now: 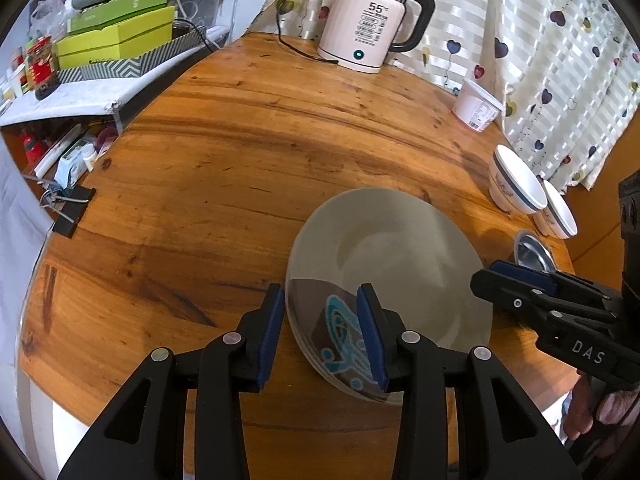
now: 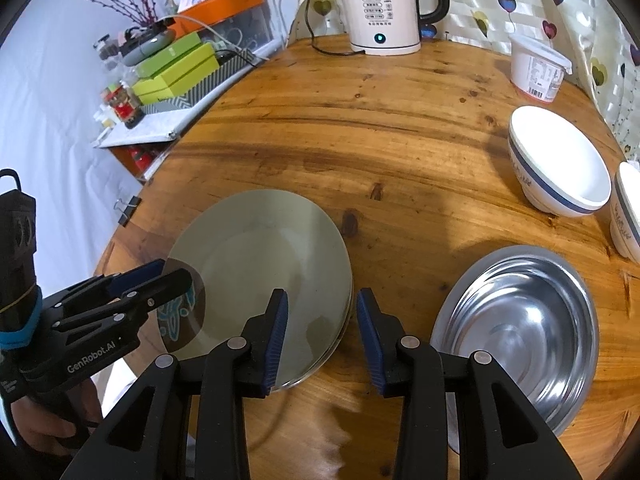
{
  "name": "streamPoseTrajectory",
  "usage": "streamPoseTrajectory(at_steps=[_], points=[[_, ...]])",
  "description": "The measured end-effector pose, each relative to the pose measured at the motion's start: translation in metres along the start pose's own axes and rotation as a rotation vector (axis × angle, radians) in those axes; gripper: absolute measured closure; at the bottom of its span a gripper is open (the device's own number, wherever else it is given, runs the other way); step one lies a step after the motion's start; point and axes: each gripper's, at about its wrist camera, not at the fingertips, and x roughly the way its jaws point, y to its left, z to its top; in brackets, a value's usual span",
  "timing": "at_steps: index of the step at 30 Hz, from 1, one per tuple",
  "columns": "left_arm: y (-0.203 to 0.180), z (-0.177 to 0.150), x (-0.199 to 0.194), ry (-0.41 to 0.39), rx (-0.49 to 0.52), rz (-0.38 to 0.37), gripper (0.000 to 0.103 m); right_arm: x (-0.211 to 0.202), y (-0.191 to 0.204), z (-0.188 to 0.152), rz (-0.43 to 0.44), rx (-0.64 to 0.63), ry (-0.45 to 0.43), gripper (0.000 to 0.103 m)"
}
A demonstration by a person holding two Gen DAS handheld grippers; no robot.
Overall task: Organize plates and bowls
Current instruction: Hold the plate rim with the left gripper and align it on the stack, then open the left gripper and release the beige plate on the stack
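Note:
A grey plate tops a short stack at the near side of the round wooden table. A dark round patch with a turquoise pattern sits at its near-left rim. My left gripper hovers over that patch with its jaws apart. Open too, my right gripper straddles the stack's right rim. A steel bowl lies just right of it. Two white bowls with blue bands stand further right.
A kettle with its cord and a white lidded tub stand at the table's far edge by a heart-print curtain. A shelf with green boxes sits off the left. A binder clip hangs on the left edge.

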Motion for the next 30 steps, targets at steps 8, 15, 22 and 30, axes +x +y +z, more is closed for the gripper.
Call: streamPoseTrajectory(at_steps=[8, 15, 22, 30], points=[[-0.002, 0.0, 0.0, 0.001, 0.005, 0.007, 0.064, 0.001, 0.003, -0.001, 0.005, -0.013, 0.001, 0.073], [-0.001, 0.0, -0.001, -0.002, 0.002, 0.004, 0.064, 0.0, 0.002, -0.001, 0.013, -0.012, 0.0, 0.073], [-0.001, 0.003, -0.014, -0.039, 0.008, 0.018, 0.064, -0.013, -0.004, 0.003, 0.022, -0.001, -0.035, 0.073], [-0.009, 0.006, -0.023, -0.055, 0.031, 0.014, 0.064, -0.027, -0.003, 0.002, 0.053, -0.013, -0.063, 0.073]])
